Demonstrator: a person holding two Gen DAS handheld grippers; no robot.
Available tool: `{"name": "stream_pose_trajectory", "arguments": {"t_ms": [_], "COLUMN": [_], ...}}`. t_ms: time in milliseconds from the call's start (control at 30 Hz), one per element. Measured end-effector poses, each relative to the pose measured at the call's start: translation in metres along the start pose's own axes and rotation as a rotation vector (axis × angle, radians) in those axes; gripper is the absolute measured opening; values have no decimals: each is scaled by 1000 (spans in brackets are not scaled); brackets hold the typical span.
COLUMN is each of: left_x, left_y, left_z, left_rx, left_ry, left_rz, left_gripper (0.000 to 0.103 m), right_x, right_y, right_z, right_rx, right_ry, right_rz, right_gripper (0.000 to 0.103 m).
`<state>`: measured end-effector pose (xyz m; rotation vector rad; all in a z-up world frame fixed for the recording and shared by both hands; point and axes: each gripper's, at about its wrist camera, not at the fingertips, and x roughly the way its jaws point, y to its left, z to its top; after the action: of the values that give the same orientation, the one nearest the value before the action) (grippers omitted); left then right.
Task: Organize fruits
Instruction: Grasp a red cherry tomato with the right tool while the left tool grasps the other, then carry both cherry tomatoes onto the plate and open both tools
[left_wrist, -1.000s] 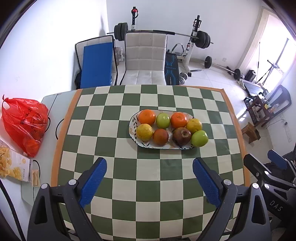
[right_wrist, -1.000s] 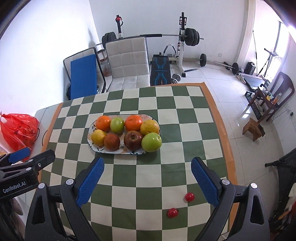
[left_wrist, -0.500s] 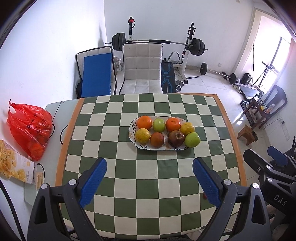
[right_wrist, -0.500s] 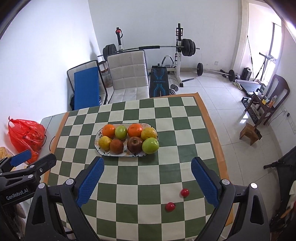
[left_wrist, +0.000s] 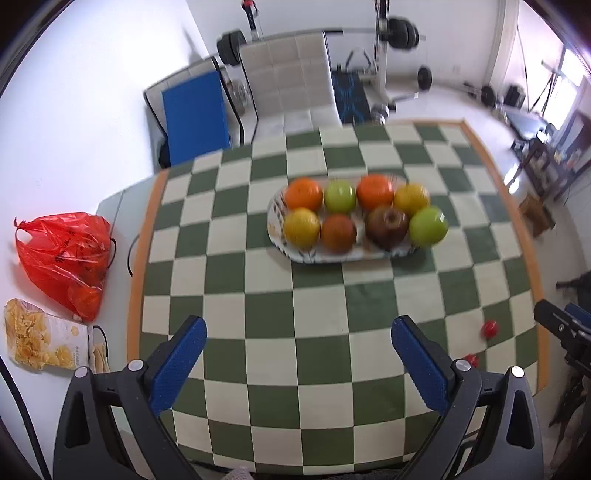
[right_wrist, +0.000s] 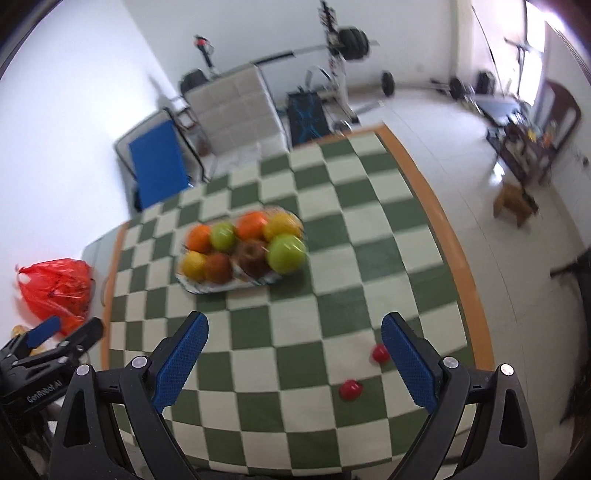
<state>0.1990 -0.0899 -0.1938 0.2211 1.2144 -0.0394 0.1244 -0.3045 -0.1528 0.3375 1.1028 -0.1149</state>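
Observation:
An oval plate (left_wrist: 277, 236) (right_wrist: 207, 288) in the middle of the green-and-white checked table (left_wrist: 317, 317) holds several fruits in two rows: oranges, green apples, yellow citrus and dark red apples. Two small red fruits (right_wrist: 350, 389) (right_wrist: 379, 353) lie loose on the table near its right front; they also show in the left wrist view (left_wrist: 489, 327). My left gripper (left_wrist: 297, 352) is open and empty above the table's front. My right gripper (right_wrist: 293, 345) is open and empty, with its right finger beside the loose red fruits.
A red plastic bag (left_wrist: 64, 254) and a snack packet (left_wrist: 40, 341) lie on the white surface left of the table. A white chair (left_wrist: 291, 79), a blue board and a weight bench stand behind the table. The orange table edge (right_wrist: 448, 254) runs along the right.
Both grippers have pulled back and risen, so more of the table shows. Both views have tilted and are blurred by motion. The fruits have not moved.

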Motion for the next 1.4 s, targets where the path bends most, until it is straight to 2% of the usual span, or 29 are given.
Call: {"name": "stream_pose_trajectory", "arguments": {"t_ms": [167,233,300,400,500,567,600,633,733,933,1000,1033,1067,1133,1200,1233,1400], "left_x": [52,70,87,109,127,133,134,135,135,151,158,160,162,168,164,163,162], "left_y": [-37,-56,-75,-101,-120,-129,-135,-140,-162,-210,-224,-229,-233,-241,-245,-246,-235], "left_z": [-6,-8,-11,-14,-16,-17,-18,-18,-23,-46,-55,-59,-62,-67,-66,-66,-54], "left_rx": [85,133,175,232,263,275,284,290,313,391,420,435,446,470,488,493,462], "left_ry": [124,163,196,234,286,308,313,316,342,455,475,480,483,493,449,443,419], "left_rz": [-5,-4,-3,10,4,-9,-25,-39,-126,-302,-326,-329,-331,-322,-324,-330,-348], "left_gripper": [103,103,103,103,103,103,103,103,103,101,92,84,72,56,42,30,27], "right_x": [77,110,133,157,177,192,199,204,198,158,146,141,138,133,128,125,122], "right_y": [-60,-82,-102,-125,-137,-138,-137,-135,-130,-163,-177,-182,-185,-198,-205,-207,-205], "right_z": [-37,-56,-69,-75,-72,-70,-70,-71,-69,-86,-95,-98,-99,-102,-104,-105,-103], "right_rx": [90,152,227,287,289,266,243,215,154,256,295,305,310,327,333,335,334], "right_ry": [187,265,302,292,278,288,297,298,278,226,223,223,223,221,221,221,213], "right_rz": [-43,-35,-19,-51,-76,-72,-70,-73,-89,-89,-99,-108,-116,-132,-145,-149,-148], "right_gripper": [94,82,77,70,63,54,39,35,33,33,33,33,33,33,33,33,33]}}
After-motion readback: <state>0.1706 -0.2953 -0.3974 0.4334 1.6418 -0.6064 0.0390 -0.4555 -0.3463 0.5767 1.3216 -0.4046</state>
